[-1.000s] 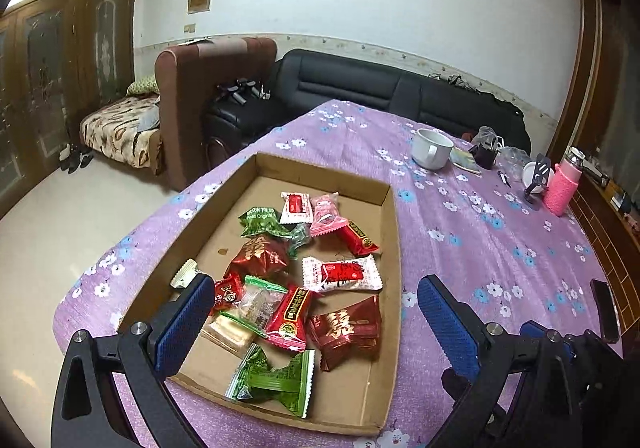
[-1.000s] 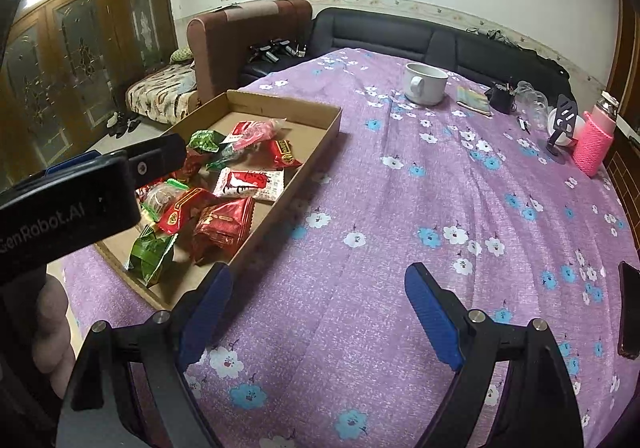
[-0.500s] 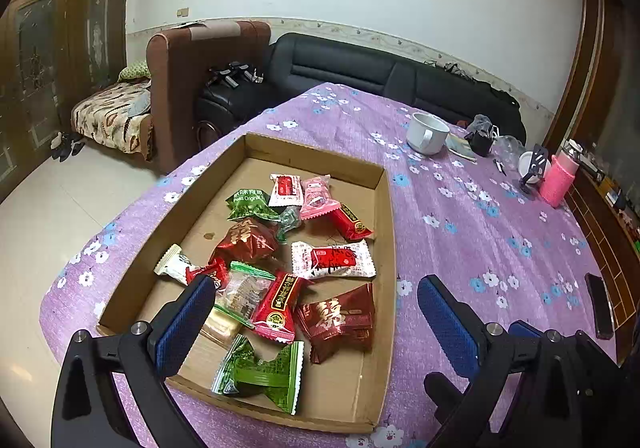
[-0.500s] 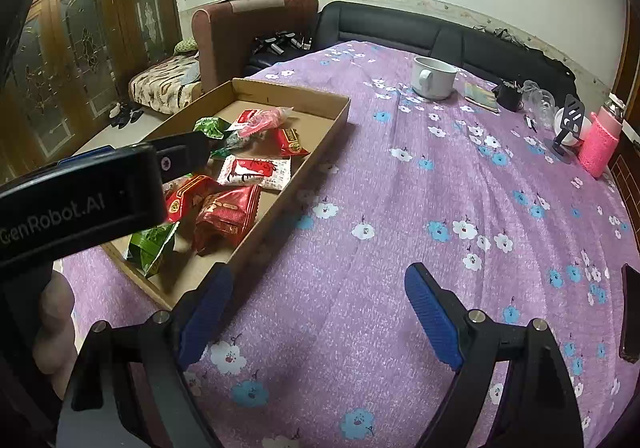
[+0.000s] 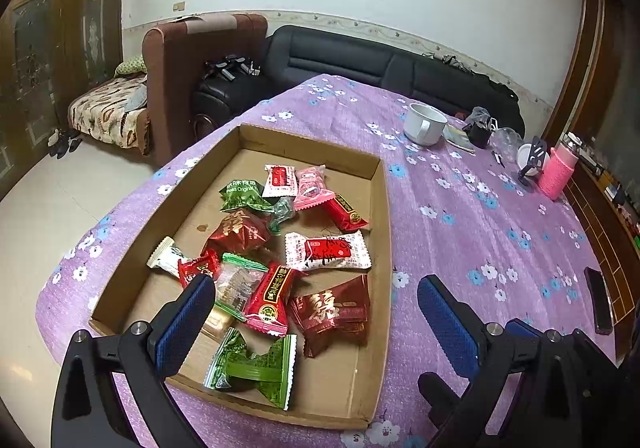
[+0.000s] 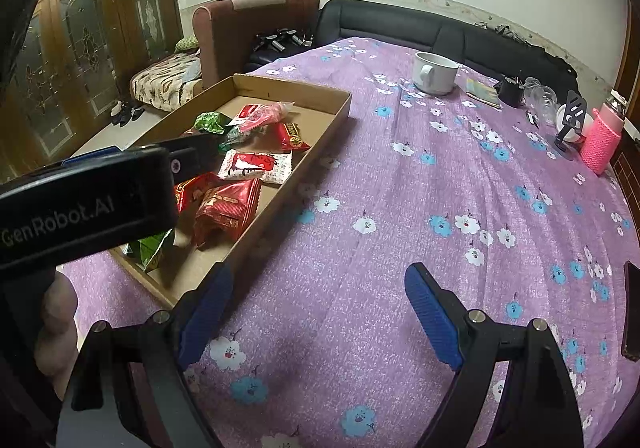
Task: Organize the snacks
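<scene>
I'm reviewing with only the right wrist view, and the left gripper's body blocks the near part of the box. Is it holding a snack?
Observer: No. The left gripper has its jaws wide open and empty, over the near end of the cardboard box.
Reviewer: Which snacks does its body hide from me?
Observer: A white-wrapped candy lies near the box's left wall.
Reviewer: Anything else?
Observer: A clear packet with green edges lies just past the left finger's tip.
</scene>
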`<control>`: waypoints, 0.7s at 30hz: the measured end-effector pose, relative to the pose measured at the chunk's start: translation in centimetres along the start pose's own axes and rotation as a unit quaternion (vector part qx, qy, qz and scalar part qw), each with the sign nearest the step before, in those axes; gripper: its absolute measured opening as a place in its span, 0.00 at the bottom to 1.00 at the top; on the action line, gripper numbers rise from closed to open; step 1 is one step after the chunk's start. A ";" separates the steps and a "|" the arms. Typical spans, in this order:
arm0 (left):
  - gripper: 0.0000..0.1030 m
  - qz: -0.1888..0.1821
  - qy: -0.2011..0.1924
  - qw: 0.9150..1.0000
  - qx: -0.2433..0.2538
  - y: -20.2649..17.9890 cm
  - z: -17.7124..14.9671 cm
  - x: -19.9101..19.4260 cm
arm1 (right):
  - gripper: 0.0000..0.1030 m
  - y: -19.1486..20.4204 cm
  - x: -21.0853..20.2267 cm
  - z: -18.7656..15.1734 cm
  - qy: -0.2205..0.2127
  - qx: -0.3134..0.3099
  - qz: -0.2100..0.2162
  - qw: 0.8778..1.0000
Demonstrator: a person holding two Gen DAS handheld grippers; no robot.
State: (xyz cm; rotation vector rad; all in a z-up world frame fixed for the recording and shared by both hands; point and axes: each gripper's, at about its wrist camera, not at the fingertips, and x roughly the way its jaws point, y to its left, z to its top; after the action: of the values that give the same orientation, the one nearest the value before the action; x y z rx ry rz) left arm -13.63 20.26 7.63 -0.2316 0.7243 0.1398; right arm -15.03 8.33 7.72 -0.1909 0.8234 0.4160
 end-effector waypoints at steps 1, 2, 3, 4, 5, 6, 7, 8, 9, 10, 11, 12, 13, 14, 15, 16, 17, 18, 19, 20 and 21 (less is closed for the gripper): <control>0.99 0.000 0.001 1.000 0.000 0.0 0.0 0.0 | 0.85 0.0 0.0 0.0 0.001 0.000 0.000 1.000; 0.99 0.000 0.002 1.000 0.000 0.0 0.0 0.1 | 0.85 0.0 0.0 0.0 0.001 -0.001 0.000 1.000; 0.99 0.000 0.002 1.000 0.000 0.0 0.0 0.2 | 0.85 0.1 0.1 -0.1 0.002 -0.001 0.000 1.000; 0.99 -0.001 0.003 1.000 0.000 -0.1 -0.1 0.2 | 0.85 0.1 0.1 -0.2 0.003 -0.001 0.000 1.000; 0.99 -0.001 0.004 1.000 0.000 0.0 -0.1 0.2 | 0.85 0.1 0.2 -0.2 0.004 -0.001 0.000 1.000; 0.99 -0.001 0.004 1.000 -0.001 -0.1 -0.1 0.3 | 0.85 0.1 0.2 -0.2 0.005 -0.001 0.001 1.000; 0.99 -0.001 0.004 1.000 -0.001 -0.1 -0.1 0.3 | 0.85 0.1 0.3 -0.2 0.006 -0.001 0.001 1.000; 0.99 -0.001 0.004 1.000 0.000 -0.1 -0.2 0.3 | 0.85 0.2 0.4 -0.3 0.007 -0.002 0.001 1.000; 0.99 -0.001 0.005 1.000 -0.001 -0.1 -0.2 0.3 | 0.85 0.2 0.4 -0.3 0.007 -0.002 0.002 1.000; 0.99 -0.001 0.005 1.000 -0.001 -0.1 -0.2 0.4 | 0.85 0.2 0.4 -0.3 0.008 -0.002 0.002 1.000; 0.99 0.000 0.005 1.000 -0.001 -0.2 -0.2 0.4 | 0.85 0.2 0.4 -0.4 0.008 -0.003 0.003 1.000; 0.99 -0.001 0.005 1.000 -0.001 -0.1 -0.2 0.3 | 0.85 0.3 0.4 -0.4 0.008 -0.003 0.003 1.000; 0.99 -0.001 0.005 1.000 -0.001 -0.1 -0.2 0.3 | 0.85 0.3 0.5 -0.4 0.009 -0.003 0.004 1.000; 0.99 -0.001 0.007 1.000 -0.001 -0.1 -0.2 0.4 | 0.85 0.3 0.5 -0.4 0.009 -0.004 0.004 1.000; 0.99 -0.001 0.007 1.000 -0.002 -0.1 -0.3 0.4 | 0.85 0.3 0.5 -0.4 0.010 -0.003 0.005 1.000; 0.99 0.000 0.008 1.000 -0.002 -0.1 -0.4 0.4 | 0.85 0.2 0.6 -0.4 0.010 -0.003 0.005 1.000; 0.99 0.000 0.009 1.000 -0.002 -0.1 -0.4 0.5 | 0.85 0.2 0.6 -0.4 0.011 -0.003 0.005 1.000; 0.99 0.000 0.010 1.000 -0.002 -0.1 -0.5 0.5 | 0.85 0.2 0.6 -0.5 0.011 -0.002 0.005 1.000; 0.99 0.000 0.010 1.000 -0.002 -0.2 -0.5 0.5 | 0.85 0.2 0.6 -0.4 0.011 -0.002 0.006 1.000; 0.99 0.000 0.011 1.000 -0.002 -0.2 -0.6 0.6 | 0.85 0.2 0.6 -0.4 0.011 -0.002 0.006 1.000; 0.99 -0.001 0.012 1.000 -0.002 -0.2 -0.6 0.6 | 0.85 0.2 0.6 -0.4 0.011 -0.002 0.006 1.000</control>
State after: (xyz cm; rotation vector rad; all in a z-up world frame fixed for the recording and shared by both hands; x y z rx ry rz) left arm -13.51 19.94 6.85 -0.2374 0.7485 0.1370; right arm -15.04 8.52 6.96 -0.1944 0.8454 0.4268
